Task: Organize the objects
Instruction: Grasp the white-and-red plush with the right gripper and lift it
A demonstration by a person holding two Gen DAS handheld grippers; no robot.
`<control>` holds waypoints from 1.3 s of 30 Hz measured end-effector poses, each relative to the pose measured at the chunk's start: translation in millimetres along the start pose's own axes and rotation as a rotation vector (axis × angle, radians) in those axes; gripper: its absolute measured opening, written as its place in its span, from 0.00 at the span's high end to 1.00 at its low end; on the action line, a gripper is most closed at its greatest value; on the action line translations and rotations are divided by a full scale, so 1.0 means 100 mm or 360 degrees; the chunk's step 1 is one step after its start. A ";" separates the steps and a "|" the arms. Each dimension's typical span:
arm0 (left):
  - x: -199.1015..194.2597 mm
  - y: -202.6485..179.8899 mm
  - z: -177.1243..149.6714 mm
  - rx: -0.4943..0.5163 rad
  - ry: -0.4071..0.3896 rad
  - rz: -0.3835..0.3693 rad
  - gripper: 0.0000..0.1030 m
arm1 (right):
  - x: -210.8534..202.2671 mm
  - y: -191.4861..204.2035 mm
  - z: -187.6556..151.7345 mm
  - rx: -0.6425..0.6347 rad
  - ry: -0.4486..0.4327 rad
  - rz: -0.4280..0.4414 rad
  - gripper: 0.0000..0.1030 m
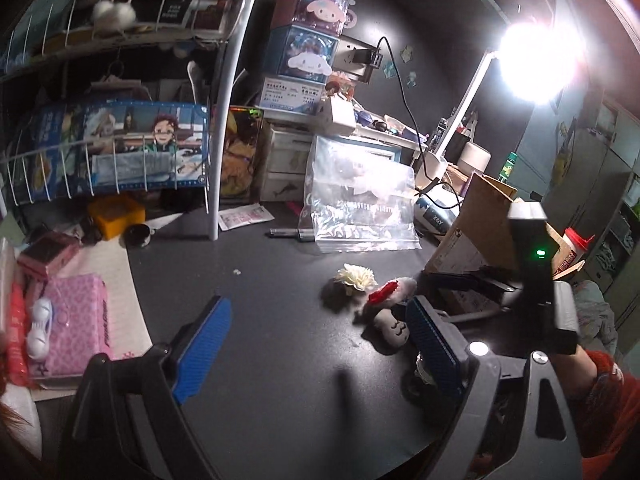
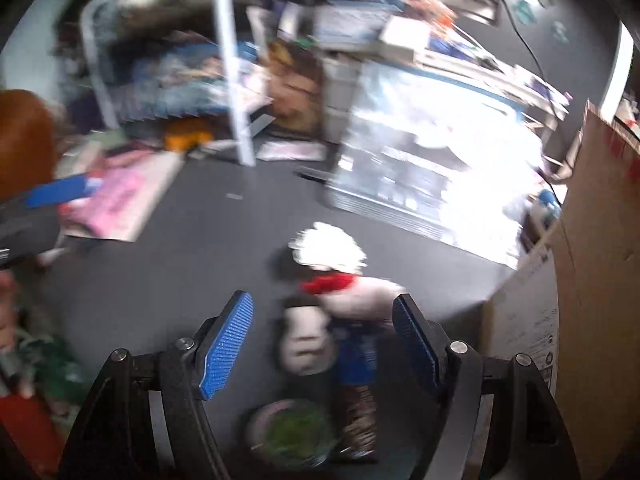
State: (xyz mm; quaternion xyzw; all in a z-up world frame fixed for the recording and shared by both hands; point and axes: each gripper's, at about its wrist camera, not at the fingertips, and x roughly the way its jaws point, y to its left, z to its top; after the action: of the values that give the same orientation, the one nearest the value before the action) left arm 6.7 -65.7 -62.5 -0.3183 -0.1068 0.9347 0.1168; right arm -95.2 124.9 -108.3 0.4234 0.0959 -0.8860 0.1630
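Right claw over the plush doll

Both claws (image 2: 324, 336) (image 1: 316, 344) stood open; the soft, light plush doll (image 2: 316, 320), beside the cardboard box (image 2: 592, 240), looked best pinched across its body.

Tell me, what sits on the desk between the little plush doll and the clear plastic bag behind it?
In the left wrist view, only a cream fabric flower beside the plush doll; beyond it, bare dark desk up to the clear plastic bag.

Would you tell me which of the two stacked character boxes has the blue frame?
The lower box, showing the white long-eared character; the upper box is reddish-pink.
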 end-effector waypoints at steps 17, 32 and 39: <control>0.08 -0.01 0.01 0.0011 0.0022 0.0015 0.15 | 0.30 -0.22 -0.01 0.0106 0.0105 0.0031 0.57; -0.04 -0.46 0.42 0.0108 0.0083 -0.0347 0.16 | -0.92 0.26 0.06 -0.0268 -0.0313 0.0461 0.57; 0.07 -0.96 0.71 0.0191 0.0194 -0.0563 0.38 | -1.41 0.01 0.12 -0.0332 -0.0482 0.0422 0.57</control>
State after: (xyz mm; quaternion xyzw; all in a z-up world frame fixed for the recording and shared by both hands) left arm -28.0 18.9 15.4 -0.3430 -0.0978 0.8832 0.3044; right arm -19.9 149.6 9.4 0.2752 0.1050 -0.8956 0.3334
